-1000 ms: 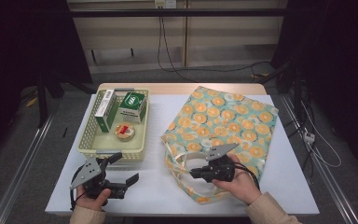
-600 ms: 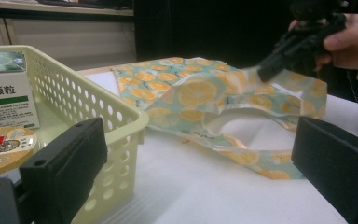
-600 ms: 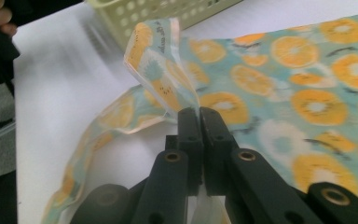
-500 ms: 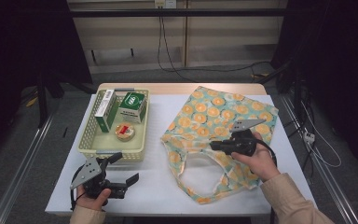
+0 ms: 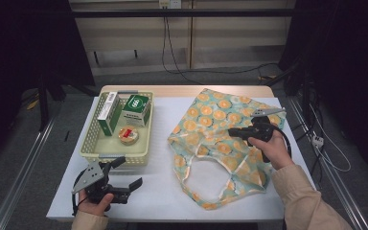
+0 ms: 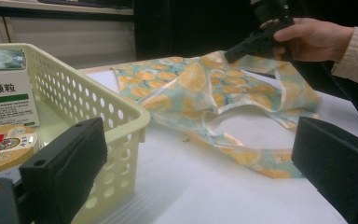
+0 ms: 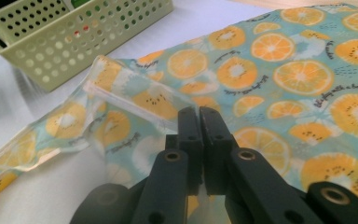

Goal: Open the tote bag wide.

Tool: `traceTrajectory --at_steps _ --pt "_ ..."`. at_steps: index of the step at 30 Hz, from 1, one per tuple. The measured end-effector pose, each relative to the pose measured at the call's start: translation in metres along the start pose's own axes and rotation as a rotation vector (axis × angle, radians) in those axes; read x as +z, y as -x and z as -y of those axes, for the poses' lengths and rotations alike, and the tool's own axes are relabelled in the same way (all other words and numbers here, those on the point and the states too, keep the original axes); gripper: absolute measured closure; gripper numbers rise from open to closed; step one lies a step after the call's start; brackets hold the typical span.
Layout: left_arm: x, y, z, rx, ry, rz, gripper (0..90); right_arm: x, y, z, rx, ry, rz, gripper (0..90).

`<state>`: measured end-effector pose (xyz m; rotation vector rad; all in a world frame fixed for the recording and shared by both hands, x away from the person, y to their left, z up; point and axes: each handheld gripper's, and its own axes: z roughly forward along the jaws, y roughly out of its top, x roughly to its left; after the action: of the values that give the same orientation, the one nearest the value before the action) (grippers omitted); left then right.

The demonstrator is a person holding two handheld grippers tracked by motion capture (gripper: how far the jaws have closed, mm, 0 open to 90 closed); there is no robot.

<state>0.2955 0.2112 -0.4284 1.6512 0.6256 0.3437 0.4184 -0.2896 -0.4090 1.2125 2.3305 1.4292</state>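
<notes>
The green box [image 6: 4, 88] is cut off at the left edge, its small print unreadable.

bare table [image 5: 158, 191] lies open between basket [image 5: 92, 149] and bag [image 5: 211, 120]

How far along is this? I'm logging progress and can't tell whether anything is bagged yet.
Done: nothing packed; the two green-and-white boxes and round tin sit in the pale yellow perforated basket. In hand: the right gripper, shut on the orange-print fabric bag, lifts its top layer. Left: the open left gripper holds nothing.
</notes>
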Motion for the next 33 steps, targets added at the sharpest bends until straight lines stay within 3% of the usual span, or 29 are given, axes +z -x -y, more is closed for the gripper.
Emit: traceTrajectory --at_steps 6,10,16,18,22,26,28,33 --pt "0.0 0.0 0.0 -0.005 0.0 0.007 3.0 0.007 0.026 -0.007 0.043 0.013 0.016 88.6" --pt "0.0 -0.001 0.0 -0.008 0.003 0.009 3.0 0.01 0.041 -0.012 0.036 0.014 0.057 88.6" --pt "0.001 -0.002 0.002 -0.024 -0.001 0.011 3.0 0.01 0.056 -0.008 0.07 0.029 0.118 84.4" --pt "0.0 -0.002 0.001 -0.024 0.001 0.012 3.0 0.01 0.055 -0.008 0.068 0.029 0.136 80.6" --pt "0.0 -0.002 0.001 -0.026 0.004 0.012 3.0 0.008 0.045 -0.012 0.048 0.04 0.126 72.8" --pt "0.001 -0.001 0.001 -0.023 -0.002 0.012 3.0 0.004 0.03 -0.015 0.006 0.021 0.14 54.8" --pt "0.001 -0.001 0.001 -0.026 0.002 0.011 3.0 0.001 0.023 -0.016 -0.015 0.016 0.16 52.0" --pt "0.0 0.0 0.001 -0.022 0.002 0.01 3.0 -0.004 0.001 -0.008 -0.06 0.011 0.088 51.0"
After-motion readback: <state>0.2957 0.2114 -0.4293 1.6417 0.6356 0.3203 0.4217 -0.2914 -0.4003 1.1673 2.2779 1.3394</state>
